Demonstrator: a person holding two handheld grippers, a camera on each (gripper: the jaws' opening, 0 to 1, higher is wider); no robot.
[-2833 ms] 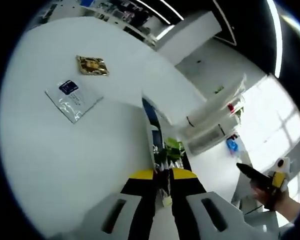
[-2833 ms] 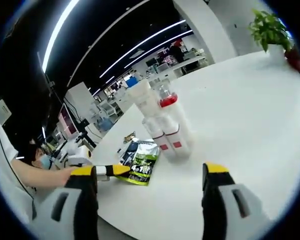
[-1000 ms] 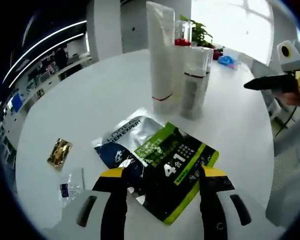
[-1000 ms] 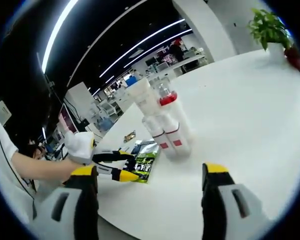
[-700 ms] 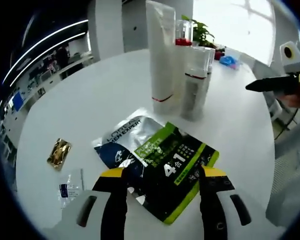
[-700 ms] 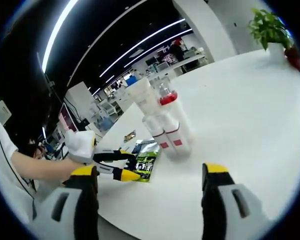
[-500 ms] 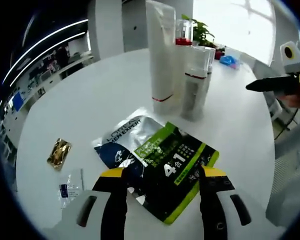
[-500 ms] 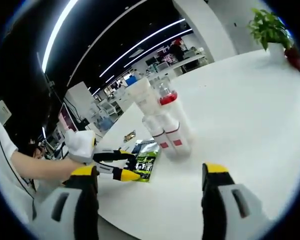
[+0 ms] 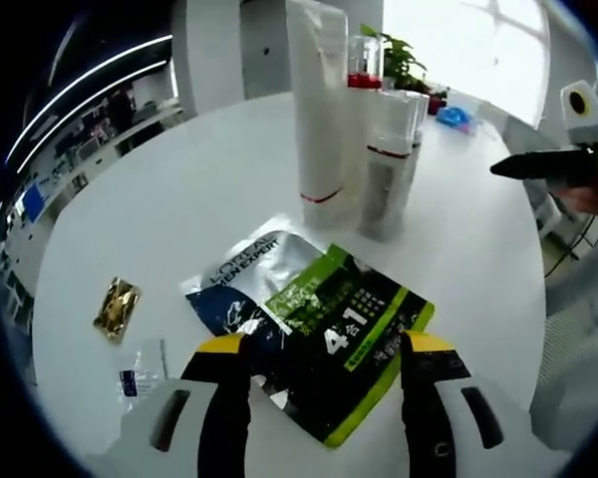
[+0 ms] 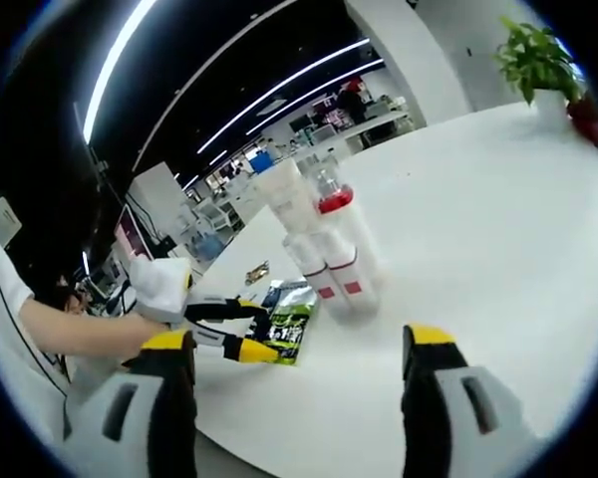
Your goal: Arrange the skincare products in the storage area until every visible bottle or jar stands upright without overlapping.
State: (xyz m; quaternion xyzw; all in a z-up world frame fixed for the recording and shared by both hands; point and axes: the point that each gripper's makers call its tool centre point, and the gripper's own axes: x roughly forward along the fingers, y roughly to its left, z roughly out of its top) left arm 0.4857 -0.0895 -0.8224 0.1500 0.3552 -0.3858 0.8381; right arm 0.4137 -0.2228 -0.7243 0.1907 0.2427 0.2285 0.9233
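A silver, black and green sachet pack (image 9: 314, 324) lies flat on the round white table (image 9: 179, 199), just ahead of my open left gripper (image 9: 324, 349). Behind it stand a tall white tube (image 9: 319, 110), a red-capped bottle (image 9: 362, 70) and two clear bottles with red bands (image 9: 384, 164), upright and close together. In the right gripper view the same cluster (image 10: 324, 244) stands mid-table, the sachet pack (image 10: 287, 329) lies to its left, and the left gripper (image 10: 234, 329) hovers open over the pack's near end. My right gripper (image 10: 299, 354) is open, well short of the bottles.
A small gold sachet (image 9: 117, 307) and a clear sample packet (image 9: 140, 373) lie on the table's left part. A potted plant (image 10: 538, 60) stands at the far edge. A person's sleeve (image 10: 90, 334) reaches in from the left. The other gripper (image 9: 568, 164) hangs at the right.
Between 2.8 s and 1 s ago the left gripper opened and let go of the sachet pack, which now lies flat. Since then almost nothing has moved.
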